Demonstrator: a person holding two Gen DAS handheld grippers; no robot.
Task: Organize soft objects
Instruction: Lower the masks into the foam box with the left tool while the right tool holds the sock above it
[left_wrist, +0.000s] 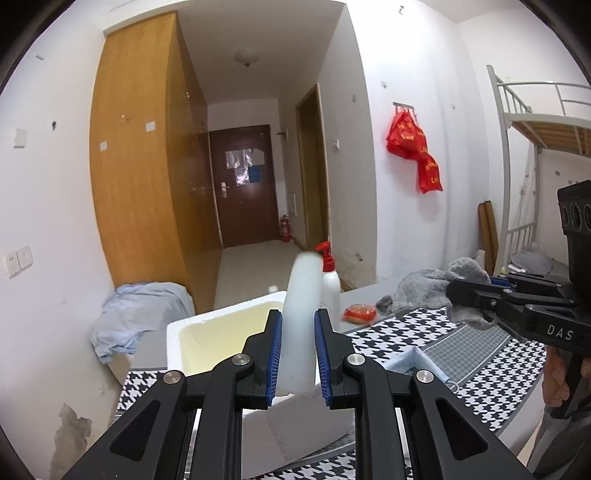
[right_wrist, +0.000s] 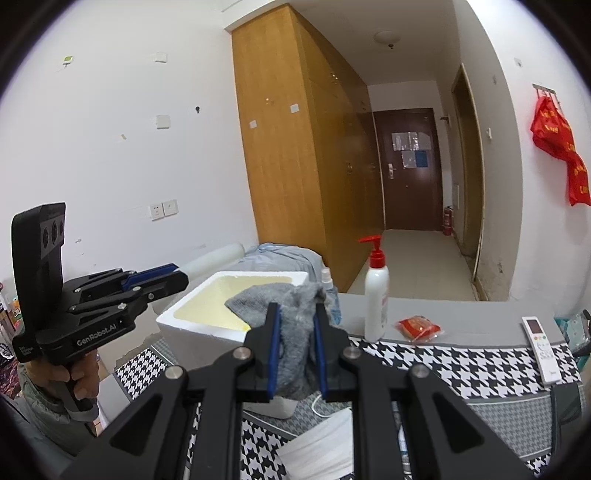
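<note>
My left gripper (left_wrist: 297, 352) is shut on a translucent white spray bottle (left_wrist: 301, 325) and holds it upright above the white foam box (left_wrist: 207, 325). My right gripper (right_wrist: 297, 349) is shut on a grey fluffy cloth (right_wrist: 291, 332) and holds it up near the box's right rim (right_wrist: 207, 325). The right gripper and the cloth (left_wrist: 428, 291) also show at the right of the left wrist view. The left gripper (right_wrist: 162, 278) shows at the left of the right wrist view. The spray bottle cannot be made out there.
A white pump bottle with a red top (right_wrist: 376, 295), a red packet (right_wrist: 417, 328) and a white remote (right_wrist: 541, 345) lie on the houndstooth-covered table (right_wrist: 461, 365). A blue face mask (left_wrist: 413, 363) lies near the box. A light blue cloth heap (left_wrist: 136, 314) sits by the wardrobe.
</note>
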